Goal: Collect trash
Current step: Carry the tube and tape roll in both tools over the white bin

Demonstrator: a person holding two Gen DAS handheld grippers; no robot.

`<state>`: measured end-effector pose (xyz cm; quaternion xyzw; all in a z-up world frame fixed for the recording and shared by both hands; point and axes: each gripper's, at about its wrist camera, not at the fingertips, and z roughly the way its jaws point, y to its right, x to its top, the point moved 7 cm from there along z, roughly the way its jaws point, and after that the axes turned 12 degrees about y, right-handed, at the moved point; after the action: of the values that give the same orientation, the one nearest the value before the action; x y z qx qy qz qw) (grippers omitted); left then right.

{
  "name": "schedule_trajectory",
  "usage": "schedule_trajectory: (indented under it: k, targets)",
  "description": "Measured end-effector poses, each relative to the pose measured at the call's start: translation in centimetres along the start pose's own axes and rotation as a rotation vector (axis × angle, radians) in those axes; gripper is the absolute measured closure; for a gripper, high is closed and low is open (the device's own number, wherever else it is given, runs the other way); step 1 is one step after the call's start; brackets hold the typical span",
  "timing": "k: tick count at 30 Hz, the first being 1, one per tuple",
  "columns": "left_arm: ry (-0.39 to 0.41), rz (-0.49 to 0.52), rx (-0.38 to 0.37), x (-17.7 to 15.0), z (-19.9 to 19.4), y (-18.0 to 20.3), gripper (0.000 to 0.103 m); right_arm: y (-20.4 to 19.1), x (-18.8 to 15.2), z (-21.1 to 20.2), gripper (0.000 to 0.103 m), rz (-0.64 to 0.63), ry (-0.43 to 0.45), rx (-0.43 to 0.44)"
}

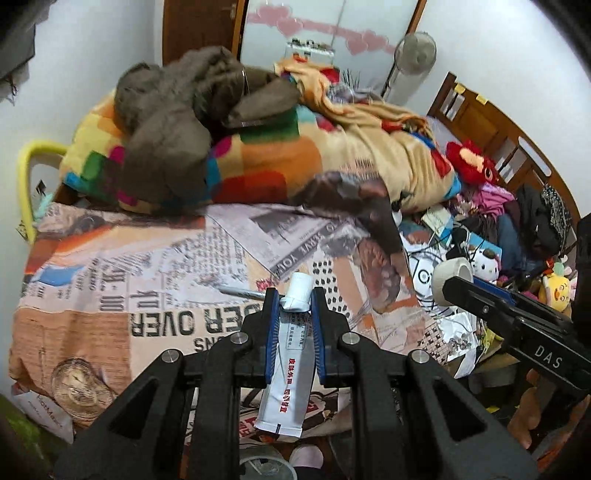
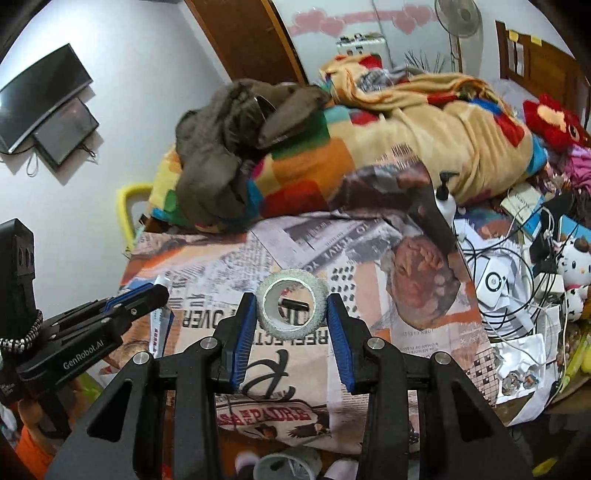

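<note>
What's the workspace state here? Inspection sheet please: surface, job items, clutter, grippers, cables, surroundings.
Surface: bed under newspaper-print sheet.
Job's things: white squeezed tube with red lettering; grey-white tape roll.
Clutter: brown fuzzy garment, patchwork blanket, red plush toy, white pump bottle, black pen.
Grippers: left hand-held gripper shut on the tube; right hand-held gripper shut on the tape roll.
Cables: black and white cords tangled at the bed's right side.
Surroundings: wall monitor, standing fan.
</note>
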<state>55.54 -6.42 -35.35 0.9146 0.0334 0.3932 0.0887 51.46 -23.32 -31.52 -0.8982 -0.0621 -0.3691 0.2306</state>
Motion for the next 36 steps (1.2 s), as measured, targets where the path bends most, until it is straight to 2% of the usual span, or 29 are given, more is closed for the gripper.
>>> schedule_trajectory:
  k: [4,8,16,24,30,36]
  targets:
    - [0.060,0.016,-0.007,0.3,-2.3,-0.5,0.087,-1.6,-0.3,-1.1,0.067,0.010,0.036,0.020]
    - [0.078,-0.004,-0.028,-1.4,-4.0,-1.7,0.087,-3.6,-2.0,-1.5,0.067,0.012,0.040,0.021]
    - [0.022,-0.050,-0.022,-8.8,-9.4,-7.2,0.087,-9.7,-8.0,-2.3,0.067,0.003,-0.016,0.013]
    - [0.024,-0.074,0.003,-13.2,-15.1,-11.2,0.087,-15.2,-12.6,-4.6,0.067,-0.012,-0.038,0.026]
    - [0.010,-0.096,0.018,-16.1,-17.7,-12.5,0.087,-16.8,-16.8,-5.5,0.067,-0.034,-0.104,0.017]
    - [-0.066,-0.143,0.031,-21.4,-17.1,-12.8,0.087,-16.3,-21.5,-5.2,0.067,-0.044,-0.179,0.021]
